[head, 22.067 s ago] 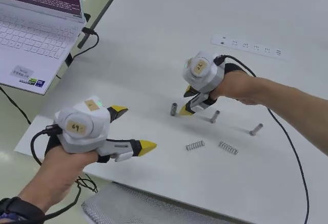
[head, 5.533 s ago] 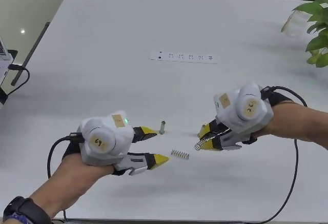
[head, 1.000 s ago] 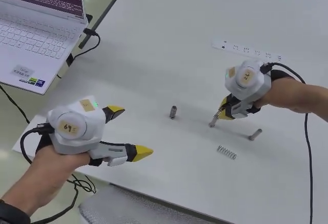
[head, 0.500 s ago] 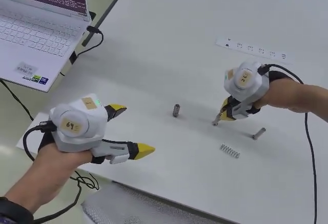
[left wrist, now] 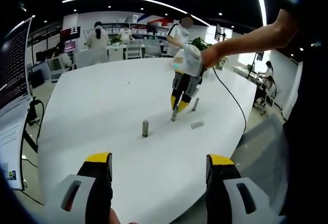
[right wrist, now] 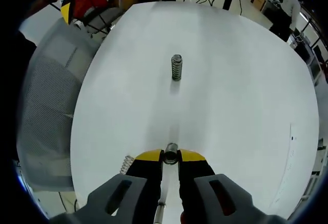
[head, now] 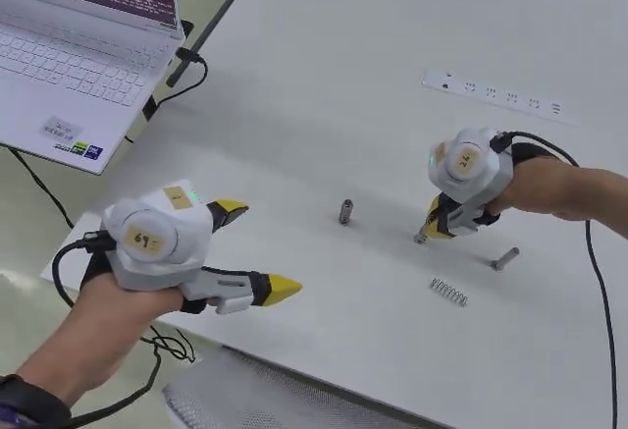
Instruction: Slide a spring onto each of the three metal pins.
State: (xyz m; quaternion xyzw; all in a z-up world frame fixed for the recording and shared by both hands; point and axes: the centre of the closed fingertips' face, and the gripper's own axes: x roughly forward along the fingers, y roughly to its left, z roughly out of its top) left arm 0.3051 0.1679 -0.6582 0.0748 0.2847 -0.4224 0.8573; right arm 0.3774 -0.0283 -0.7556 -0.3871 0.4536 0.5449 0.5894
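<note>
Three metal pins are on the white table (head: 324,85). The left pin (head: 345,211) (right wrist: 176,67) (left wrist: 145,128) stands upright with a spring around it. My right gripper (head: 433,232) (right wrist: 170,155) points down at the middle pin (left wrist: 174,115), its jaws shut on a spring at the pin's top. The right pin (head: 505,258) leans bare on the table. One loose spring (head: 447,293) (right wrist: 126,164) lies near the front edge. My left gripper (head: 257,250) (left wrist: 160,160) hovers open at the lower left, holding nothing.
An open laptop (head: 78,46) sits on a separate stand to the far left with cables beside it. A white power strip (head: 496,95) lies at the back of the table. A mesh chair back (head: 245,400) is below the front edge.
Two springs lay loose at first; one now sits on the left pin. The right gripper carried a spring to the middle pin and has stayed there, sinking slightly. The left gripper barely moved.
</note>
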